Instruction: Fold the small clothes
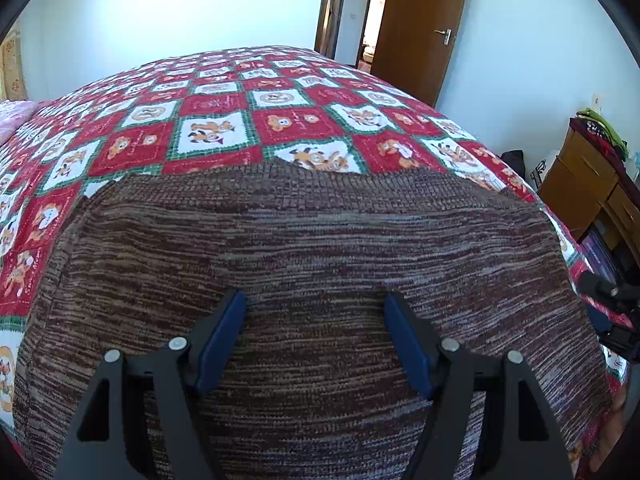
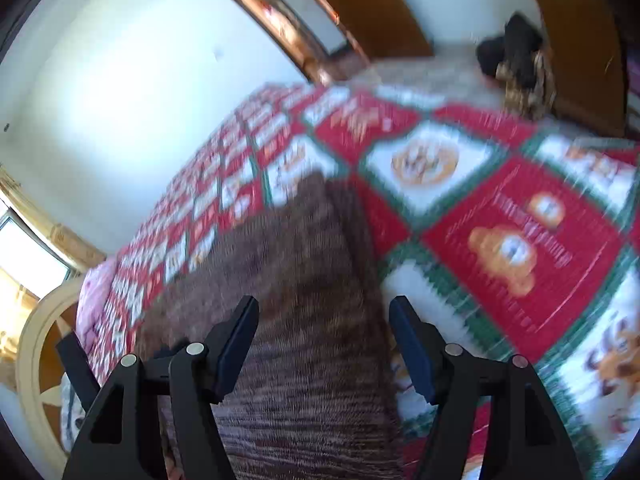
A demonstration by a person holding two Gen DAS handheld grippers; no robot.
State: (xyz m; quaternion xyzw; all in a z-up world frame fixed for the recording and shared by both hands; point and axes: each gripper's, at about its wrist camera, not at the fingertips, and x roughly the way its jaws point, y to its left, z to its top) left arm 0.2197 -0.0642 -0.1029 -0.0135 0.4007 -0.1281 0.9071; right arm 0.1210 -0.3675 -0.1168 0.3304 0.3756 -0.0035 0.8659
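Quilted bed (image 1: 280, 120), brown knit garment (image 1: 312, 248) flat

A brown-and-grey streaked knit garment (image 1: 312, 248) lies on a red, white and green checked cartoon quilt (image 1: 224, 120).

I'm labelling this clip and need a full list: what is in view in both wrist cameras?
knit garment: one, brown marl, flat on the bedspread under both grippers.
bedspread: one, red, white and green cartoon squares, covering the bed.
door: one, brown with a red paper sign, far wall.
cabinet: one, brown wood with clothes piled on top, right of the bed.
wall: white, behind the bed.
left gripper: one, black with blue pads, open above the garment.
right gripper: one, same make, open over the garment's edge.
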